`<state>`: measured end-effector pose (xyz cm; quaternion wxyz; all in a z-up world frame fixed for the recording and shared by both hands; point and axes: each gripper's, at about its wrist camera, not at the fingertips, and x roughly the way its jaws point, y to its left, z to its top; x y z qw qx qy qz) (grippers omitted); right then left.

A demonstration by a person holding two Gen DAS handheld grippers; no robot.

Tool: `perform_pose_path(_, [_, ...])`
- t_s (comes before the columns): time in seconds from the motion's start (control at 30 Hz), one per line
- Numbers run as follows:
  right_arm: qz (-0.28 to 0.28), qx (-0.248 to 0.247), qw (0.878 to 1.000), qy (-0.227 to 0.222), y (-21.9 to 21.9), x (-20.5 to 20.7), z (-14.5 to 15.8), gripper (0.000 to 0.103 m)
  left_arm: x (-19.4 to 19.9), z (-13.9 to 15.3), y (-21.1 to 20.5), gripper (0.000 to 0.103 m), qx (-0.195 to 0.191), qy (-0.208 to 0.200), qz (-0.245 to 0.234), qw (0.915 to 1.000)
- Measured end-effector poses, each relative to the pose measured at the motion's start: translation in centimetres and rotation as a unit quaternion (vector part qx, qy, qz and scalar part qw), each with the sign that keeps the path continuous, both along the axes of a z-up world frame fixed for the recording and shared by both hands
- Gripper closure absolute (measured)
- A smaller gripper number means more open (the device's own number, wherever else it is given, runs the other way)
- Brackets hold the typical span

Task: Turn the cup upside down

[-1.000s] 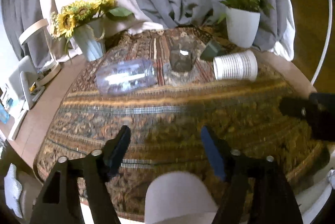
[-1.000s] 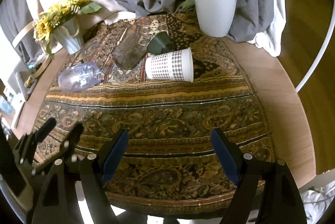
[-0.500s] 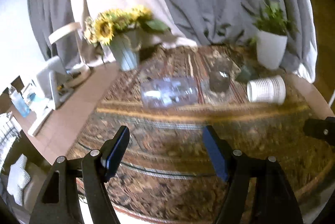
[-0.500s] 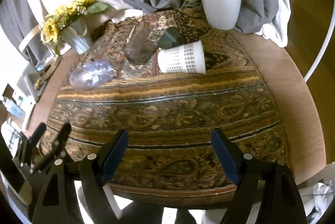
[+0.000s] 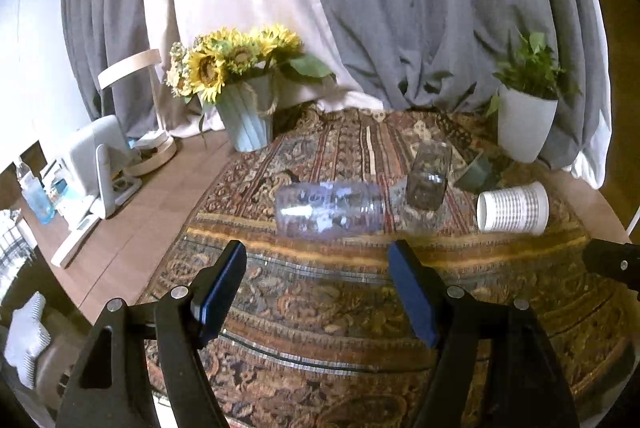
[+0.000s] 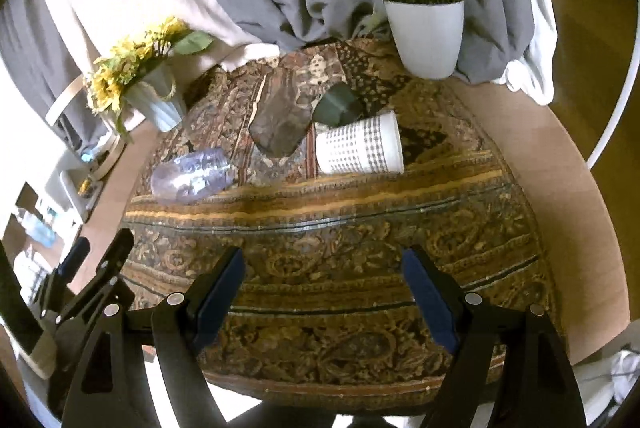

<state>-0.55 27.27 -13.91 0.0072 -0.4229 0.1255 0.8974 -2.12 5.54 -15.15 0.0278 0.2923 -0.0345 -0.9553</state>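
Observation:
Several cups lie on their sides on the patterned tablecloth [image 5: 320,308]. A clear purple-tinted cup [image 5: 330,210] lies just beyond my left gripper [image 5: 318,276], which is open and empty above the cloth. A smoky glass cup [image 5: 428,180], a dark green cup [image 5: 476,172] and a white checked paper cup [image 5: 512,208] lie further right. My right gripper [image 6: 322,286] is open and empty near the table's front edge. In the right wrist view the paper cup [image 6: 360,146], glass cup [image 6: 280,128], green cup [image 6: 338,106] and purple cup [image 6: 192,178] lie at mid-table.
A sunflower vase [image 5: 248,120] stands at the back left and a white potted plant [image 5: 524,124] at the back right. Grey and white curtains hang behind. A white stand and small items [image 5: 100,164] sit on the wooden surface to the left. The left gripper [image 6: 88,276] shows at the right view's lower left.
My left gripper has risen and tilted up, moving closer to the purple cup, so more of the curtain shows. My right gripper has shifted slightly forward. No cup has moved.

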Motion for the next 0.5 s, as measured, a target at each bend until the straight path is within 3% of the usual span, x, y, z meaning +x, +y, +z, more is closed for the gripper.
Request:
perform_pose_path(0.13, [-0.003, 0.02, 0.999, 0.028, -0.3, 0.0, 0.9, 0.022, -0.7, -0.3, 0.1, 0.023, 0.007, 0.017, -0.001, 0.9998])
perform_pose_path(0.4, [0.006, 0.051, 0.998, 0.027, -1.3, -1.5, 0.8, 0.022, -1.1, -0.9, -0.3, 0.022, 0.003, 0.011, -0.002, 0.9999])
perform_pose_path(0.5, [0.016, 0.056, 0.998, 0.03, -1.8, -1.6, 0.9, 0.022, -1.2, 0.0, -0.4, 0.008, 0.007, 0.01, 0.006, 0.9999])
